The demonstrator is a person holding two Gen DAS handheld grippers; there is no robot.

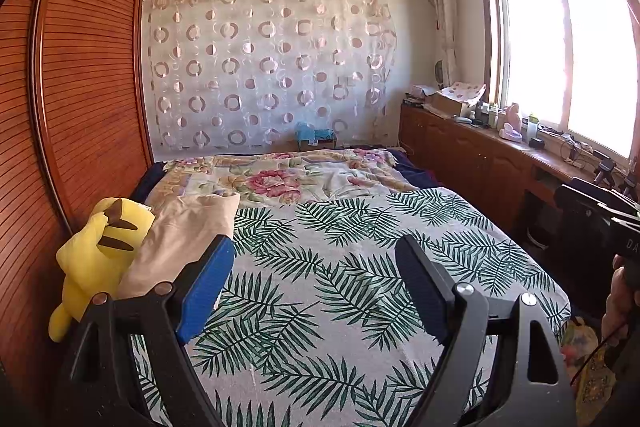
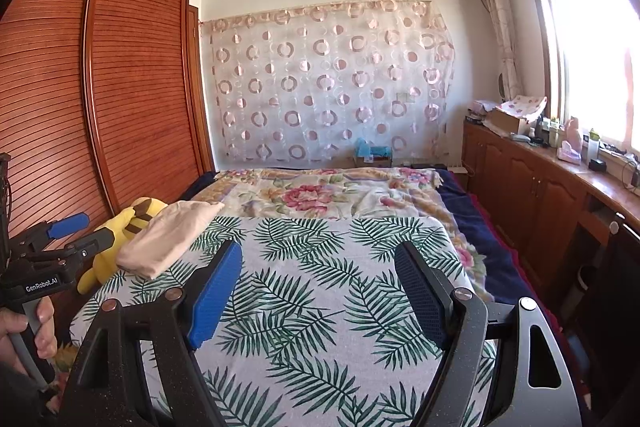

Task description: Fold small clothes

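Blue-padded left gripper (image 1: 316, 259) and right gripper (image 2: 320, 263) both spread wide, nothing between the jaws, above the near end of the leaf-print sheet (image 2: 328, 307). Folded beige garment (image 2: 168, 237) lies on that sheet's far left corner, touching a yellow plush toy (image 2: 120, 231). Beyond the sheet, a floral quilt (image 2: 320, 193).

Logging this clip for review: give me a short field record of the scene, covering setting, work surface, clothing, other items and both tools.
setting: bedroom, daylight from window
work surface: leaf-print sheet spread on bed
clothing: beige cloth, lying folded at sheet's left edge
beside it: yellow plush toy, touching the cloth
left tool: open, empty, above sheet
right tool: open, empty, above sheet
far end of bed: floral blanket
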